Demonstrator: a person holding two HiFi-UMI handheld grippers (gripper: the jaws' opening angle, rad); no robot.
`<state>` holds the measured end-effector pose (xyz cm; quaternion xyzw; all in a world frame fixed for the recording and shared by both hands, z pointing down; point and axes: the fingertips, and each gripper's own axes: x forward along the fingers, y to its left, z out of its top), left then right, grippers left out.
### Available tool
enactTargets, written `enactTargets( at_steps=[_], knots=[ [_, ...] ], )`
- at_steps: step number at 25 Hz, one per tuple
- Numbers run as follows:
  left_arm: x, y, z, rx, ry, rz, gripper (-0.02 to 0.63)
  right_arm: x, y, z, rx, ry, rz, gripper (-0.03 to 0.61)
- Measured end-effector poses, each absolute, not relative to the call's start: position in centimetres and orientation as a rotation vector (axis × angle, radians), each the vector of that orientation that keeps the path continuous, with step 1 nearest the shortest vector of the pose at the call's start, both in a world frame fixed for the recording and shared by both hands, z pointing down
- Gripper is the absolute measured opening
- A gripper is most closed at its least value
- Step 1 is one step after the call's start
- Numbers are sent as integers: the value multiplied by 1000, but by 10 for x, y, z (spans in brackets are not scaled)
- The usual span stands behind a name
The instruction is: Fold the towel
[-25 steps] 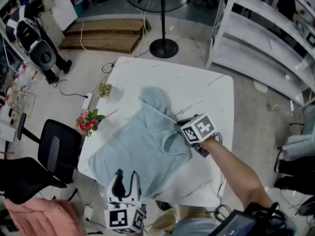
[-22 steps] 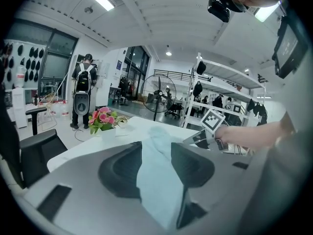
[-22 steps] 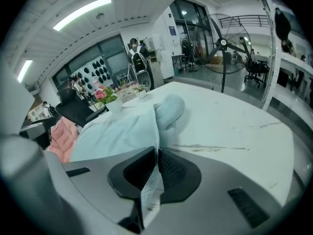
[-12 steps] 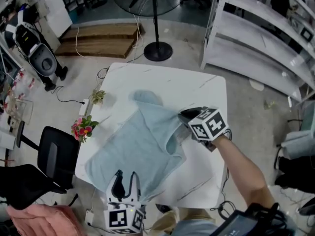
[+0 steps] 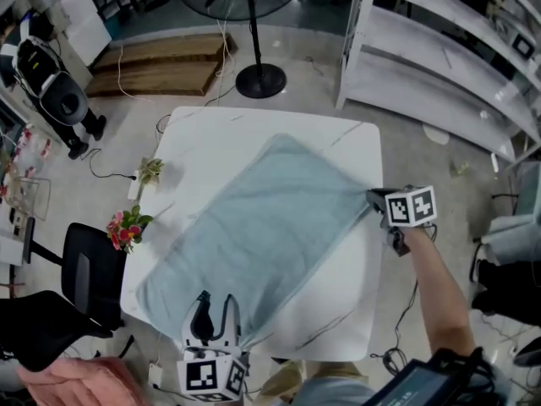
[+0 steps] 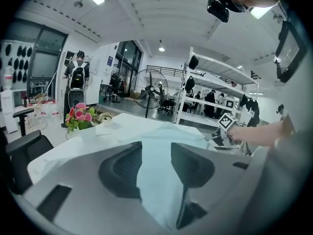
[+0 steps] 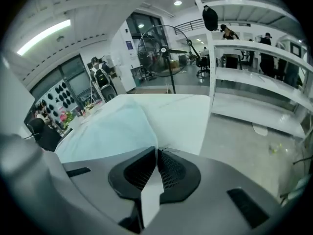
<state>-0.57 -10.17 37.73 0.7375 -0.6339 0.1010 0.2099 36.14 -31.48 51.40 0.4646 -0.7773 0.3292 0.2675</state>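
Note:
The pale blue towel (image 5: 262,227) lies spread flat and slantwise over the white table (image 5: 338,311). My right gripper (image 5: 378,203) hangs just past the table's right edge, shut on the towel's right corner. In the right gripper view a strip of cloth (image 7: 150,195) is pinched between the closed pads, which have just tightened a little. At the near edge my left gripper (image 5: 216,315) stands open, its jaws apart. The towel's near corner (image 6: 156,180) lies between them, smooth and not pinched. The right gripper's marker cube (image 6: 226,122) shows far off in the left gripper view.
Pink flowers (image 5: 127,224) and a small plant (image 5: 150,169) stand on the table's left edge. A black chair (image 5: 84,277) is at its left, a fan stand (image 5: 259,79) behind it, white shelving (image 5: 423,66) at the right. A person with a backpack (image 6: 77,82) stands far off.
My right gripper has swept to the right, past the table edge, with the towel corner. The folded-over flap has opened and the towel now lies flat. The left gripper has hardly shifted.

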Motion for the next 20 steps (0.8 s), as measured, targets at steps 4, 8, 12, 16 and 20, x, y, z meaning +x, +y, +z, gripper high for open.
enactTargets(
  at_steps=[4, 8, 12, 16, 20],
  knots=[
    [5, -110, 380, 2059, -1735, 302, 187, 376, -310, 528, 1246, -2070, 890, 34],
    [15, -113, 378, 2079, -1716, 309, 187, 389, -309, 530, 1247, -2057, 879, 34],
    [20, -112, 381, 2097, -1702, 310, 187, 409, -310, 533, 1276, -2025, 864, 35],
    [21, -109, 383, 2086, -1697, 307, 187, 428, -319, 534, 1299, -2015, 854, 41],
    [21, -106, 384, 2082, -1695, 308, 187, 446, -331, 534, 1330, -1990, 825, 43]
  ],
)
